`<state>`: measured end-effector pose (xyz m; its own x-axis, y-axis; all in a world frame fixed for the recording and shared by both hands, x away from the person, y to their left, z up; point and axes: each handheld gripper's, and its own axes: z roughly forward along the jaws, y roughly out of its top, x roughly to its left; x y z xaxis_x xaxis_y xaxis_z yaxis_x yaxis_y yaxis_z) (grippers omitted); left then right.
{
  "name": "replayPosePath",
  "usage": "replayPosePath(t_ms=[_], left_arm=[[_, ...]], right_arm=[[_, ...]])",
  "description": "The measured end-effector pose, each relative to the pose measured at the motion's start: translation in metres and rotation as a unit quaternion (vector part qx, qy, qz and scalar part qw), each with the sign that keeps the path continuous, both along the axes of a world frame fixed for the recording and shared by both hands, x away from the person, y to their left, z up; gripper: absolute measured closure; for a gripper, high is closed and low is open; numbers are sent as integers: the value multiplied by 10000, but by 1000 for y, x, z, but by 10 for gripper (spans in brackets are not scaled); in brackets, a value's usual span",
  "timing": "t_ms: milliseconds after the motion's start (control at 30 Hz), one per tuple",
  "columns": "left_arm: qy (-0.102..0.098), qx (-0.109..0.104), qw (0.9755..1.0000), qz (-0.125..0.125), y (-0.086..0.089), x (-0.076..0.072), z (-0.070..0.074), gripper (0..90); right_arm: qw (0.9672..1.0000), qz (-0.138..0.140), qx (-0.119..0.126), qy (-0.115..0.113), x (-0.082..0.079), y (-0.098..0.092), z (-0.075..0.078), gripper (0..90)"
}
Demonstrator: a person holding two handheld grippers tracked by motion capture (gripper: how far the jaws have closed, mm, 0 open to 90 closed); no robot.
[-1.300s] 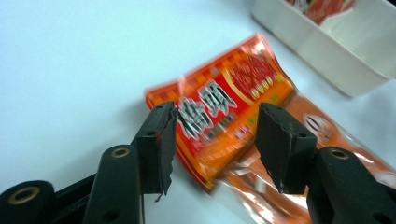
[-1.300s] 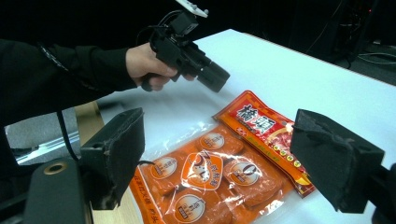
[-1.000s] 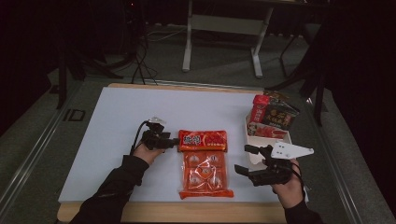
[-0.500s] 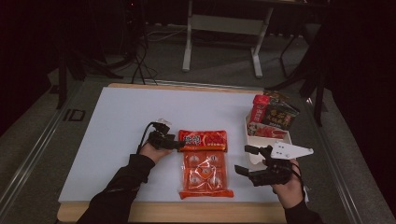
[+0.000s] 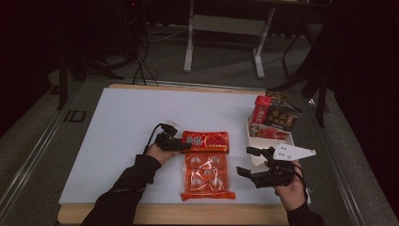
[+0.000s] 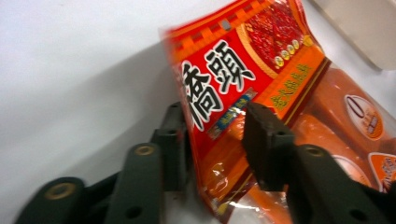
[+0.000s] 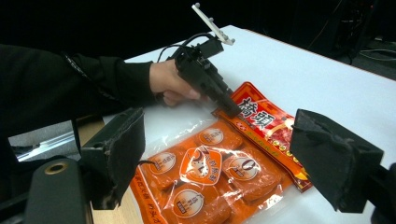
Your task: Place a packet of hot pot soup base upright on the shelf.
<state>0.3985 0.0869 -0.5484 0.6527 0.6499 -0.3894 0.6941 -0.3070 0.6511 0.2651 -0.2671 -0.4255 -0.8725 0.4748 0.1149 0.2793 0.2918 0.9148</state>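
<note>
A red snack packet (image 5: 205,141) lies mid-table, above and overlapping an orange multi-pack pouch (image 5: 207,174). My left gripper (image 5: 186,145) reaches in from the left to the red packet's left end. In the left gripper view its jaws (image 6: 215,116) have just been closing and now pinch the red packet (image 6: 243,74), whose edge is lifted off the table. The right gripper view shows that gripper's tip (image 7: 233,109) on the red packet (image 7: 271,121). My right gripper (image 5: 244,160) hovers open to the right of the pouch with nothing between its jaws (image 7: 217,121).
A white tray (image 5: 259,160) stands at the right, just behind my right gripper, with several upright red and dark snack packs (image 5: 275,113) at its far end. The white table top ends in a wooden front edge (image 5: 169,214).
My left gripper has slid right onto the red packet's left end and closed its jaws on it. The right gripper has stayed put.
</note>
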Motion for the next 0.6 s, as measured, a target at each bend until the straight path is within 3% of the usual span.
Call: replayPosePath(t_ms=[200, 333, 433, 467, 600], left_arm=[[-14, 56, 10000, 16, -8, -1, 1, 766], [-132, 252, 9996, -43, -14, -4, 4, 879], [-196, 338, 9992, -42, -15, -5, 7, 888], [-301, 412, 9987, -68, -16, -7, 9, 888], [-440, 386, 9983, -16, -17, -10, 12, 891]], right_arm=[[10000, -16, 10, 19, 1, 0, -1, 181], [10000, -12, 0, 37, 2, -1, -1, 207], [10000, -24, -29, 82, 2, -1, 0, 214], [10000, -37, -41, 77, 1, -1, 0, 214], [10000, -76, -13, 45, 2, -3, 0, 223]])
